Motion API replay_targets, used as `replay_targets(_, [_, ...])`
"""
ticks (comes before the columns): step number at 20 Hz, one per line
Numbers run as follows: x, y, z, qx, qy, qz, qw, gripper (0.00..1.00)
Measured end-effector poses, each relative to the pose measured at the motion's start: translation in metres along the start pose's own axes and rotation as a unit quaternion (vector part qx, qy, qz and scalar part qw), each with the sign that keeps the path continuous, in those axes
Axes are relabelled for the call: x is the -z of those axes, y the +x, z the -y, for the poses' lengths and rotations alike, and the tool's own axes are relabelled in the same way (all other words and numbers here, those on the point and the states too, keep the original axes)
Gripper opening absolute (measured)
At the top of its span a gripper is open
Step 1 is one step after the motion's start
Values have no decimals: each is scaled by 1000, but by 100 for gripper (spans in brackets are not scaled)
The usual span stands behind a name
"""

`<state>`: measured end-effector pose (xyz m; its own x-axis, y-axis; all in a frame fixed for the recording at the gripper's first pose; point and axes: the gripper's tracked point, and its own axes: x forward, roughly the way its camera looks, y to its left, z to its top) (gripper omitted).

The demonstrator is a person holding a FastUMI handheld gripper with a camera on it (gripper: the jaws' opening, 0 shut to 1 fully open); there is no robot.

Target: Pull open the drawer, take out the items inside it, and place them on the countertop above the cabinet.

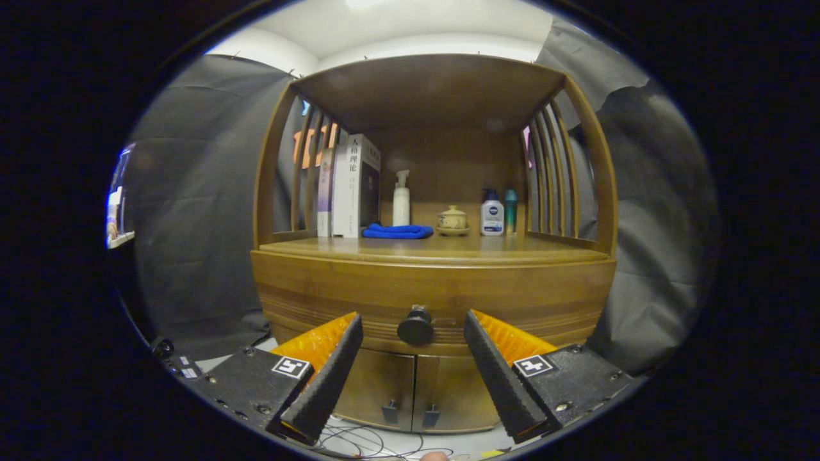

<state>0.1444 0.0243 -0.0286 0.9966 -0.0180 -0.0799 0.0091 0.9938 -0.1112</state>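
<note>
Ribbed black fingers [333, 371] of the gripper [414, 323] stand wide apart, holding nothing, flanking the round dark knob [415, 326] on the closed wooden drawer [429, 298]. Above, the smooth countertop [423, 248] carries books [349, 186], a folded blue cloth [397, 231], bottles [492, 214].

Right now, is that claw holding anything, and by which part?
Nothing is held. The claw is open, its fingers apart on either side of the closed drawer's black knob, not touching it.

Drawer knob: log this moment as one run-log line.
gripper: open, empty | drawer knob: between fingertips, beyond them, untouched | drawer: closed | countertop: blue cloth, books, bottles
</note>
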Motion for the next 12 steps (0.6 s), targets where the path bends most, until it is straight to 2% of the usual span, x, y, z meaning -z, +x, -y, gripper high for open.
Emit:
replay_targets(7, [13,48,-4,20,-24,-28,999,99])
replay_targets(10, [24,56,-3,25,-29,-44,998,94])
replay_targets(12, [29,59,-2,30,-34,-49,998,86])
